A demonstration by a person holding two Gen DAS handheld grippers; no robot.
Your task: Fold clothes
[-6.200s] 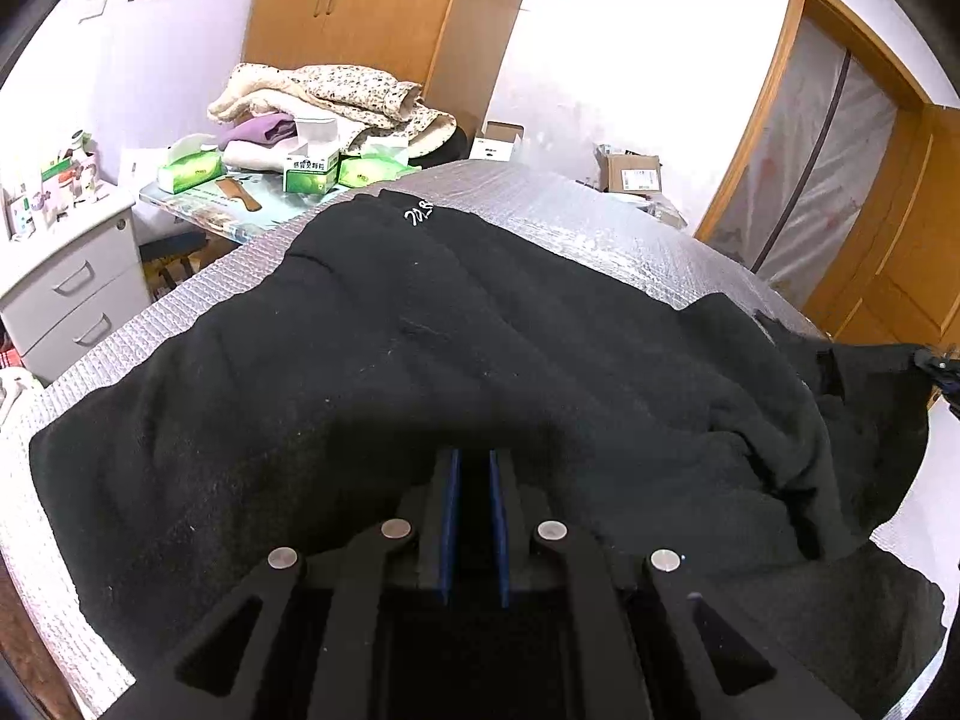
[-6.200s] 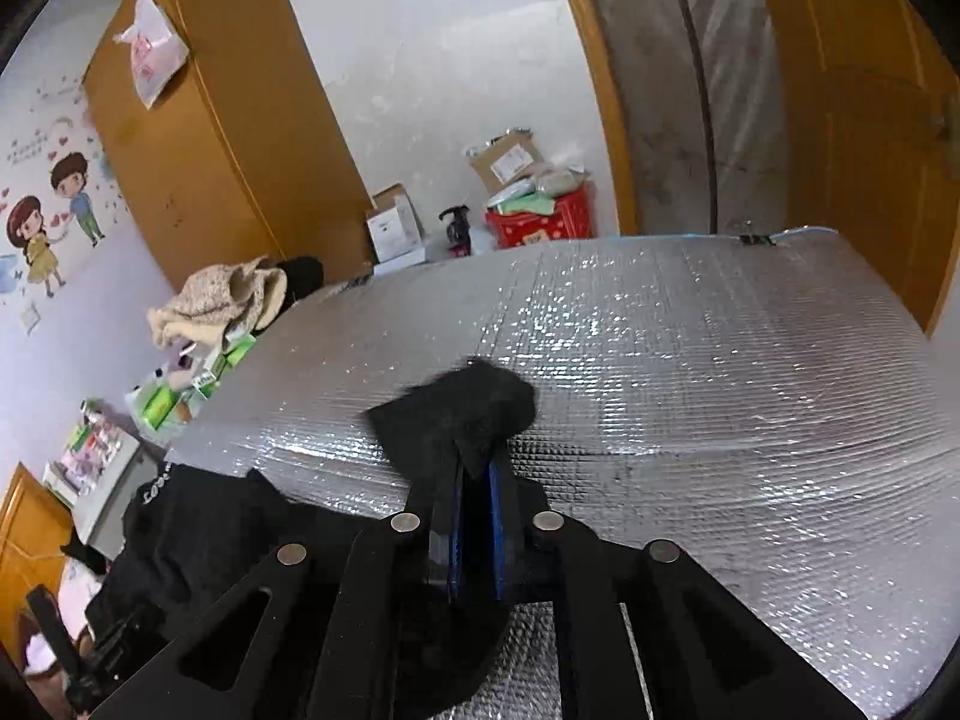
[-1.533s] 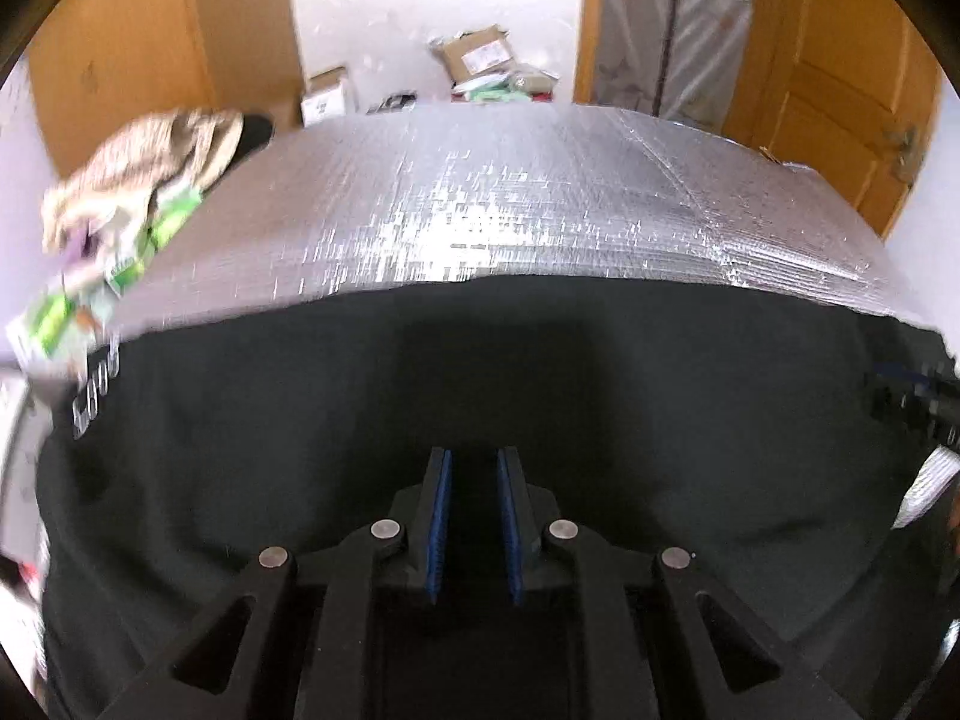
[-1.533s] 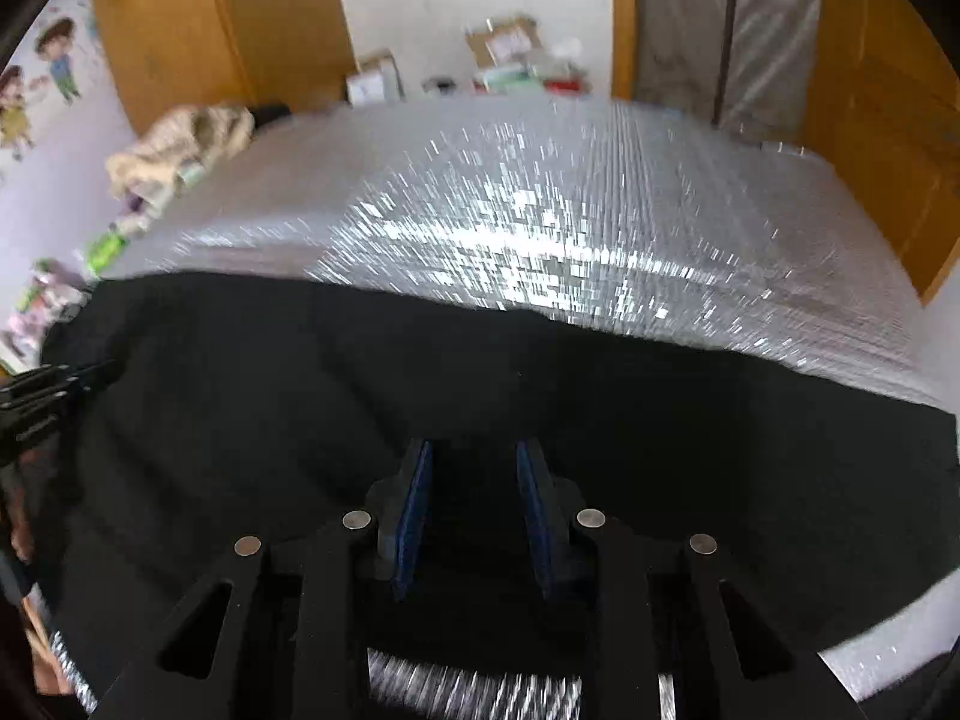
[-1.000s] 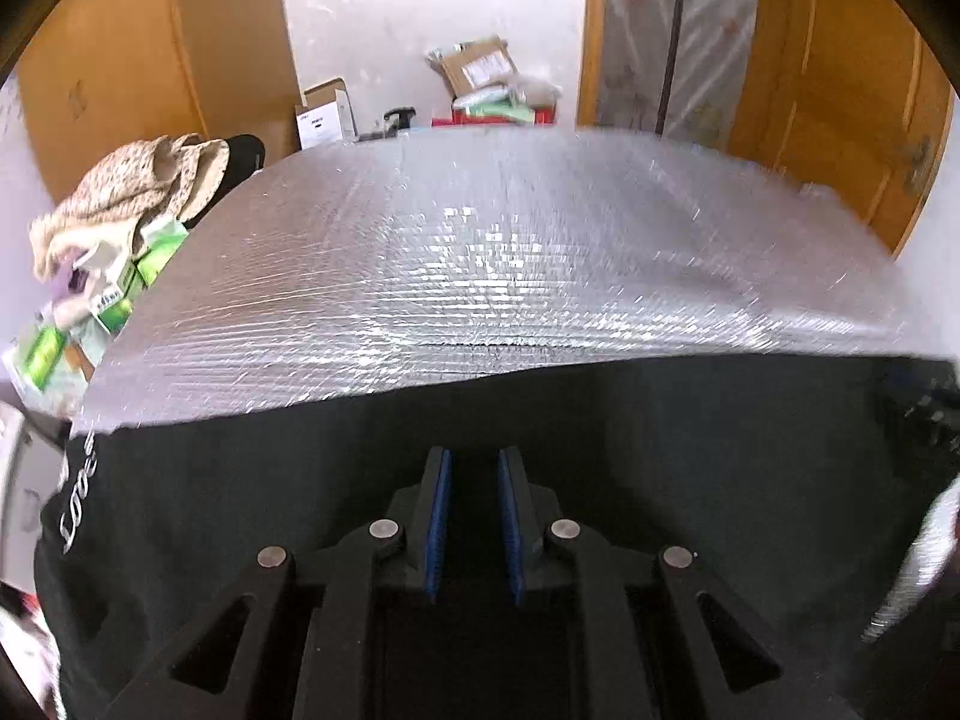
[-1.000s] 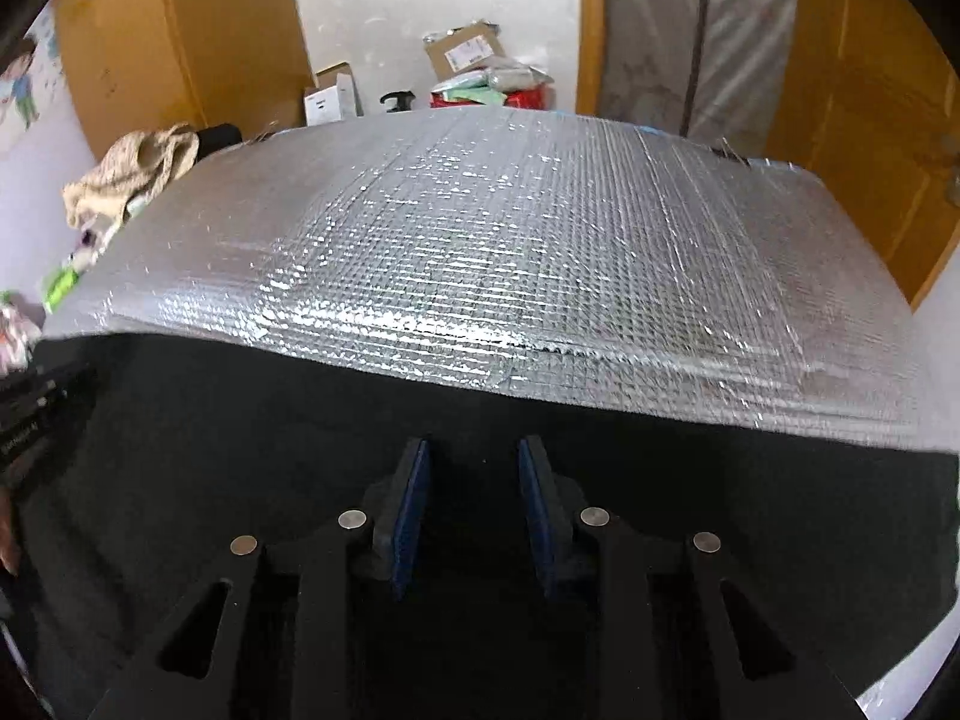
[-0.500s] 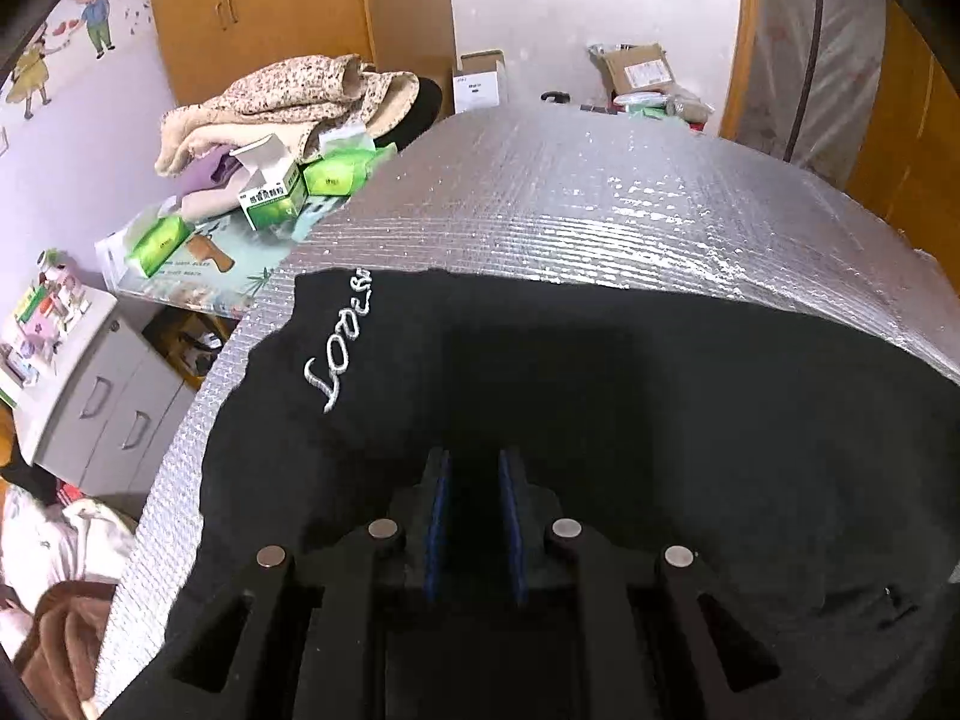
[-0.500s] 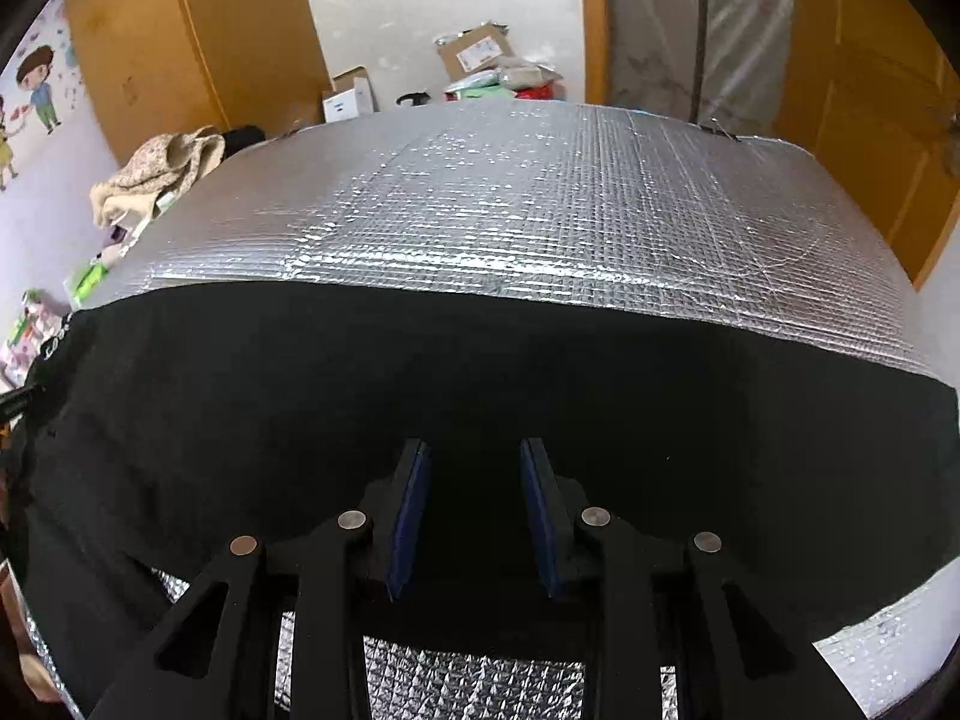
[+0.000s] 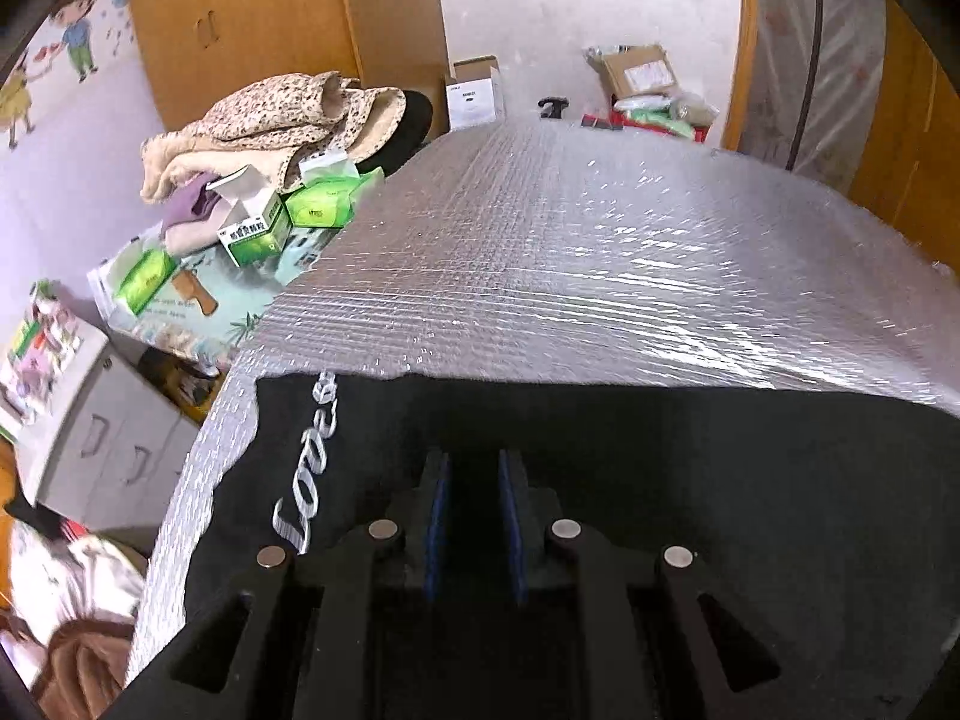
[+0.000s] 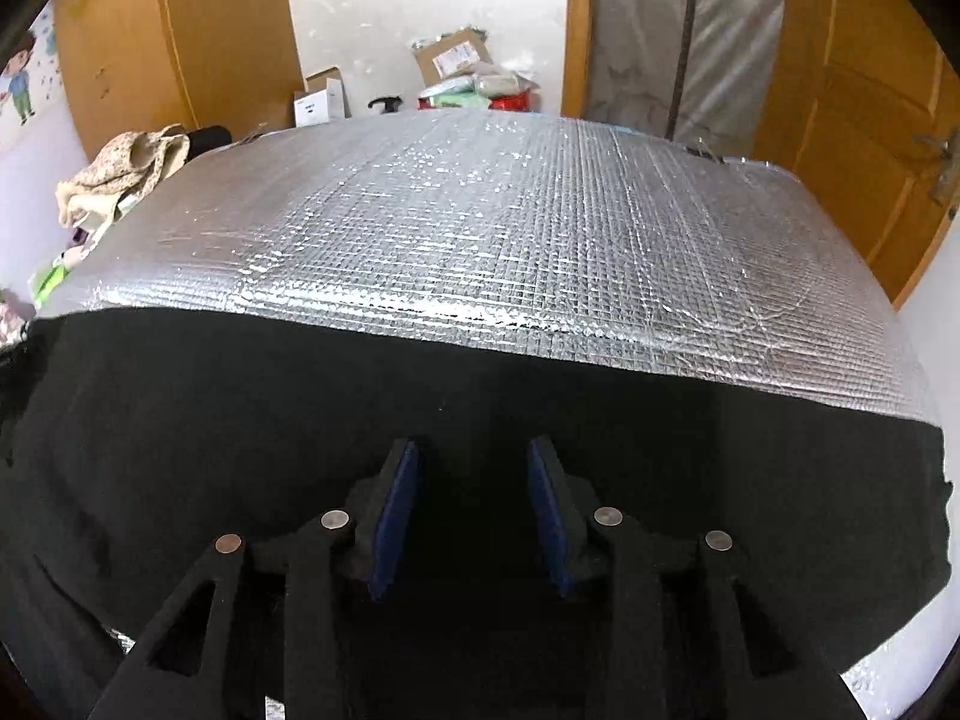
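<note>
Silver quilted foil mat [image 9: 600,264] covers the table; beside it green tissue boxes [image 9: 252,234], a floral blanket [image 9: 270,114], cardboard boxes [image 10: 447,63] near wooden doors [image 10: 864,120].

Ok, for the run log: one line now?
black garment flat on foil mat | left gripper: grip unclear | right gripper: jaws just opening, nothing pinched

You've got one black garment [image 9: 720,480] down, two grippers over it, and three green tissue packs [image 9: 318,207] upper left.
</note>
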